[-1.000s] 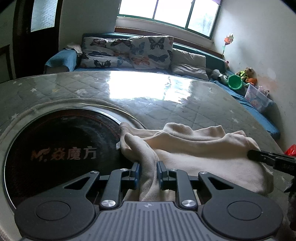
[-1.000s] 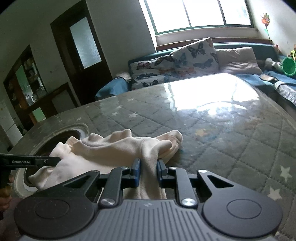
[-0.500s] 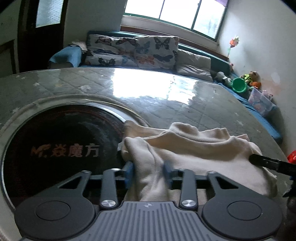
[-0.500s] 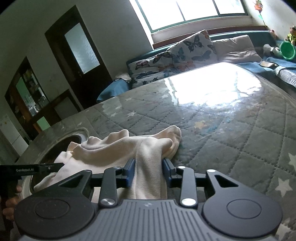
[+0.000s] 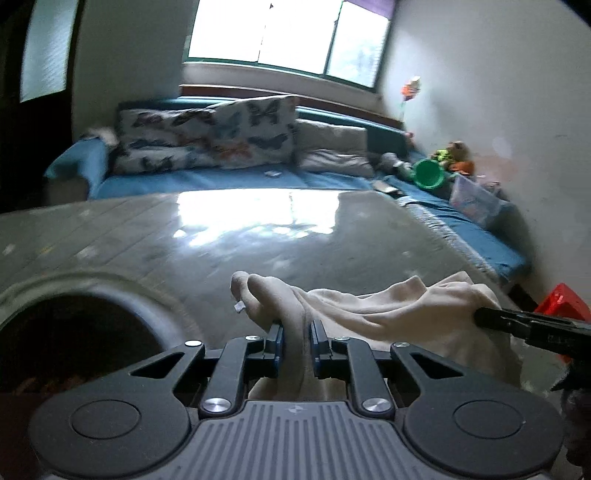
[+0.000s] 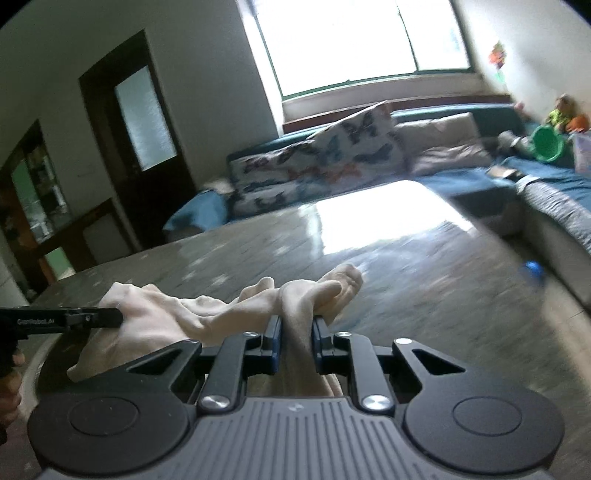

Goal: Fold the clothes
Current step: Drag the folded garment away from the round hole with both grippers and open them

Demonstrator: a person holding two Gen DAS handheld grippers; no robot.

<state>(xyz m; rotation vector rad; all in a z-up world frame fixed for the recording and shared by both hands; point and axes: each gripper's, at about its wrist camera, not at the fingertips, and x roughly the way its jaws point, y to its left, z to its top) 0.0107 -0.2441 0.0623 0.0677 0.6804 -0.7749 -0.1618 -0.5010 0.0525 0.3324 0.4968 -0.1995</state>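
Beyond both sets of jaws stretched the grey quilted table (image 5: 369,240), its dark round opening (image 5: 74,332) left of the left gripper (image 5: 297,338). Between the grippers hung the cream garment (image 5: 388,310), bunched. Both grippers' jaws had just been closing, the left pinching one fold, the right gripper (image 6: 296,332) another. A small white tag (image 5: 239,306) showed just ahead of the left jaws.

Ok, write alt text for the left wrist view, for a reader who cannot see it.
The left claw pinches a bunched fold of a cream garment above a grey quilted table. The right claw grips the cloth's far end at the frame's right edge. Behind stand a blue sofa with butterfly cushions and a bright window.
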